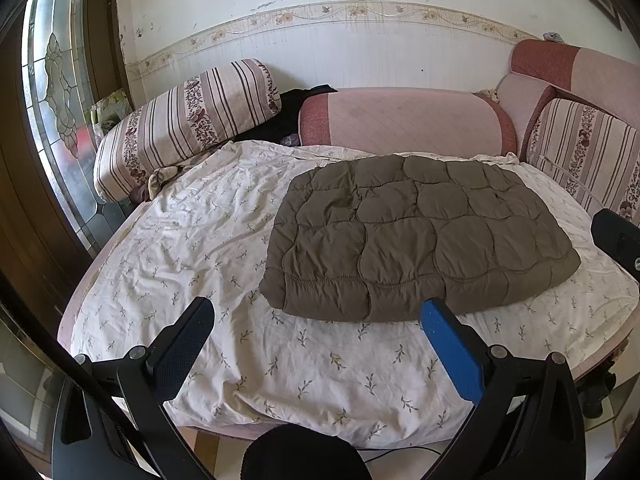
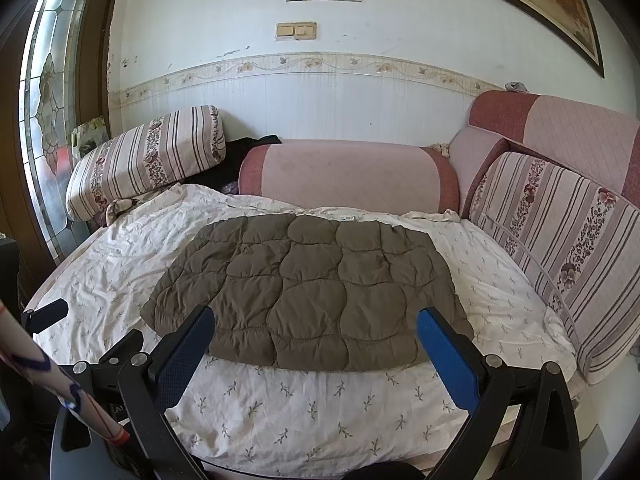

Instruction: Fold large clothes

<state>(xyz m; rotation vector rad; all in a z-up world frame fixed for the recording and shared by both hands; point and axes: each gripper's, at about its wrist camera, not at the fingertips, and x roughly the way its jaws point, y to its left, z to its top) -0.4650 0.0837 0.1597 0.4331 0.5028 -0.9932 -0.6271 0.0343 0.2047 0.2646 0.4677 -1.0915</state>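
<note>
A brown quilted padded garment (image 1: 416, 232) lies folded into a flat rectangle on the white floral sheet (image 1: 200, 248); it also shows in the right wrist view (image 2: 308, 296). My left gripper (image 1: 318, 312) is open and empty, hovering above the sheet near the garment's front left corner. My right gripper (image 2: 316, 320) is open and empty, just above the garment's near edge. The other gripper's black tip shows at the right edge of the left view (image 1: 616, 240) and at the left edge of the right view (image 2: 46, 314).
A striped floral bolster (image 1: 184, 124) lies at the back left, a pink bolster (image 1: 404, 120) along the wall, and a striped cushion (image 2: 560, 248) on the right. Dark clothing (image 1: 296, 112) sits between the bolsters. A glass door (image 1: 52, 92) stands at left.
</note>
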